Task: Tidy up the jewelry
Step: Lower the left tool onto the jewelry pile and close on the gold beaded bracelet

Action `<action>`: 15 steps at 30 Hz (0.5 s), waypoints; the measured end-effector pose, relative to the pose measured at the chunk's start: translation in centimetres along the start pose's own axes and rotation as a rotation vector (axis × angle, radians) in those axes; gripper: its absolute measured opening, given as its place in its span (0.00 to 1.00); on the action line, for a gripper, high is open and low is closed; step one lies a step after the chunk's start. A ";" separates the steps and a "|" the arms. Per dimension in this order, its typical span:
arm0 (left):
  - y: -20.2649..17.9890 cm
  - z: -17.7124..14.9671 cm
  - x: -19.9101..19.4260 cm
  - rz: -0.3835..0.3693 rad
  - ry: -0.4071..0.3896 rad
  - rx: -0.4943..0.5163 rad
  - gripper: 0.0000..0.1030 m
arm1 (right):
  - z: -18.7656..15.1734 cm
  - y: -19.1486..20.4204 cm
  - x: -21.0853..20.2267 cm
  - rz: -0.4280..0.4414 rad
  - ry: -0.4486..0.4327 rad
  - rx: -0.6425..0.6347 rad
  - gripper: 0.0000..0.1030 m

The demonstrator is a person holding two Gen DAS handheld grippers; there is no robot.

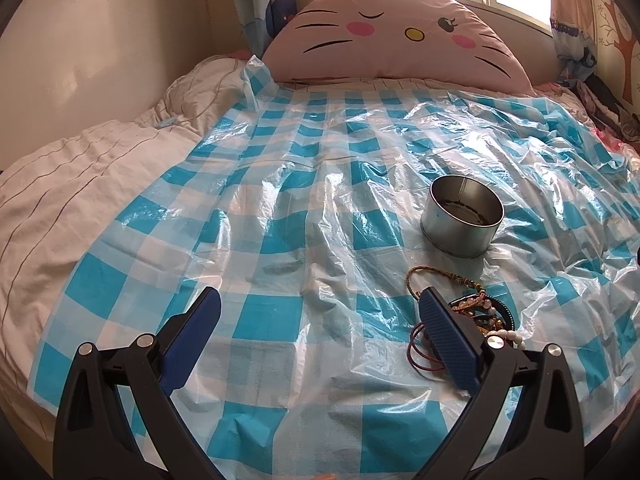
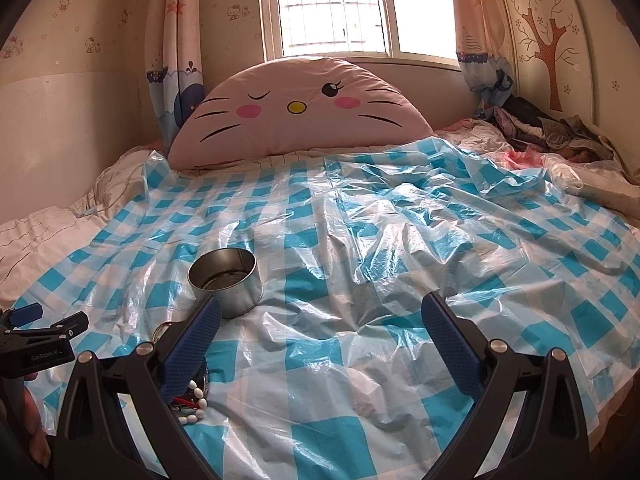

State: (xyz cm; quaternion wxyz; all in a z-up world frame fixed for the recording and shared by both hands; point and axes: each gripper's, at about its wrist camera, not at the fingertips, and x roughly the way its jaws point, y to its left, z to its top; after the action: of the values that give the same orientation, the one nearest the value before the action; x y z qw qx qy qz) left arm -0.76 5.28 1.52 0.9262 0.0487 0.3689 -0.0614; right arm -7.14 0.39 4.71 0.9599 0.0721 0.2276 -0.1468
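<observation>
A round metal tin [image 1: 462, 216] stands open on the blue-checked plastic sheet [image 1: 280, 240]; something dark lies in its bottom. A pile of jewelry [image 1: 476, 312], with braided cords, bead bracelets and thin red rings, lies in front of the tin, partly hidden by my left gripper's right finger. My left gripper [image 1: 320, 308] is open and empty above the sheet, left of the pile. In the right wrist view the tin [image 2: 226, 280] is at left and the jewelry [image 2: 192, 396] peeks out behind the left finger. My right gripper [image 2: 320, 316] is open and empty. The left gripper [image 2: 40, 328] shows at far left.
A pink cat-face pillow [image 1: 392, 36] lies at the head of the bed under a window. A white quilt [image 1: 80, 176] covers the left side. Clothes [image 2: 552, 128] are heaped at the far right. The sheet [image 2: 400, 240] is wrinkled and glossy.
</observation>
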 end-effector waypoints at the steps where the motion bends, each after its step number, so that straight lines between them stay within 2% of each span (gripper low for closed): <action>1: -0.1 0.1 0.0 -0.003 -0.002 -0.011 0.93 | 0.1 0.4 0.0 0.007 -0.002 -0.002 0.93; 5: 2.4 0.9 1.1 0.002 0.007 -0.056 0.93 | 0.4 2.0 1.1 0.032 0.015 0.002 0.93; 9: 4.4 1.6 2.2 0.027 0.014 -0.086 0.93 | 0.6 3.4 3.2 0.061 0.084 0.010 0.93; 15: 6.9 2.4 3.7 0.065 0.015 -0.051 0.93 | 0.4 5.0 5.3 0.129 0.161 0.011 0.93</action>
State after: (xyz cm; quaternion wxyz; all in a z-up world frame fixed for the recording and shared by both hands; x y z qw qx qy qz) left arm 4.58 11.49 1.07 0.9258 0.0375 0.3755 -0.0213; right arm -0.95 3.71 2.99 0.9456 0.1036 0.2979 -0.0795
